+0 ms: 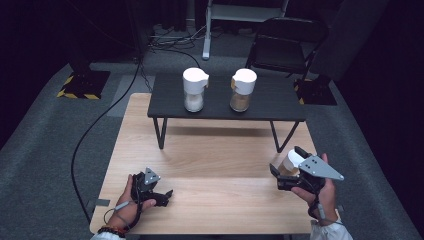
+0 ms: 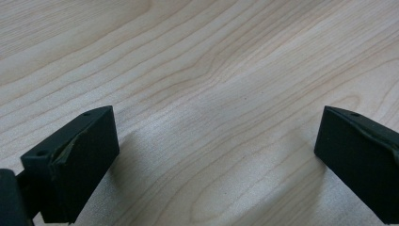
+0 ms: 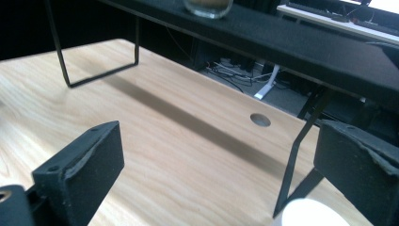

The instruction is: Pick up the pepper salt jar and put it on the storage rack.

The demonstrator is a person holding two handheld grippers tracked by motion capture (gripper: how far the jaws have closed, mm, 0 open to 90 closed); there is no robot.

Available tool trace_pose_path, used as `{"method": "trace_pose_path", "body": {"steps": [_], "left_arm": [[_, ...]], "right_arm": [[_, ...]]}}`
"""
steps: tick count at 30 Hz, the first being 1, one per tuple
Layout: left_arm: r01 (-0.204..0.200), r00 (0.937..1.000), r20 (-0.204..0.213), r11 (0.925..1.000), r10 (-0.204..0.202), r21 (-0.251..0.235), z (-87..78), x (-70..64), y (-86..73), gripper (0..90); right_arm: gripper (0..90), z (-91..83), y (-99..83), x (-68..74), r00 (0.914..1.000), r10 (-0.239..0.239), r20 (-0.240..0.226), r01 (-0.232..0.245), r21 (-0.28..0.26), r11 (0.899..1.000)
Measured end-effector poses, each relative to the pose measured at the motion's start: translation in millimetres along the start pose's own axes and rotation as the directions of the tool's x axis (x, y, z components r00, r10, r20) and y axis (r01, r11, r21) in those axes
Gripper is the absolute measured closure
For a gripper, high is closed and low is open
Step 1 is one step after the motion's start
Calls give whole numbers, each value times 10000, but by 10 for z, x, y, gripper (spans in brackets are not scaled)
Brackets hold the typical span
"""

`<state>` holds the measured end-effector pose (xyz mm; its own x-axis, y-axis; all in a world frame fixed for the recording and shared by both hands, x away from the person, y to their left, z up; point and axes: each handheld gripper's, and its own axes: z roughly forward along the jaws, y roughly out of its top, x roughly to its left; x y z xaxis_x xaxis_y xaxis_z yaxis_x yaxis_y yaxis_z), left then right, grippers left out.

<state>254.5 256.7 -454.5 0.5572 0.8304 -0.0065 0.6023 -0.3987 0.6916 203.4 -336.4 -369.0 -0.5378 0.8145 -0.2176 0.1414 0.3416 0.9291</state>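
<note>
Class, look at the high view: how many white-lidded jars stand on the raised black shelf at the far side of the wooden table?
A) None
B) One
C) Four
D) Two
D: two jars stand side by side on the black shelf, the left jar with pale contents and the right jar with brownish contents.

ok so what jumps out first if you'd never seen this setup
Two white-capped jars stand side by side on a low black shelf: the left jar holds something white, the right jar something brownish. Nearer, a third jar sits beside the open right hand-held gripper on the wooden table.
</note>
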Motion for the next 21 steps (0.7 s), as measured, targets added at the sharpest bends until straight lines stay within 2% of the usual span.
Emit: {"method": "trace_pose_path", "body": {"steps": [9,21], "left_arm": [[0,10000,3,10000,0,0,0,0,0,1],[-3,10000,4,10000,3,1,0,1,0,1]], "right_arm": [[18,-64,-155,50,9991,-434,9,434,319,9985],[16,-109,-321,109,9984,-572,14,570,660,9962]]}}
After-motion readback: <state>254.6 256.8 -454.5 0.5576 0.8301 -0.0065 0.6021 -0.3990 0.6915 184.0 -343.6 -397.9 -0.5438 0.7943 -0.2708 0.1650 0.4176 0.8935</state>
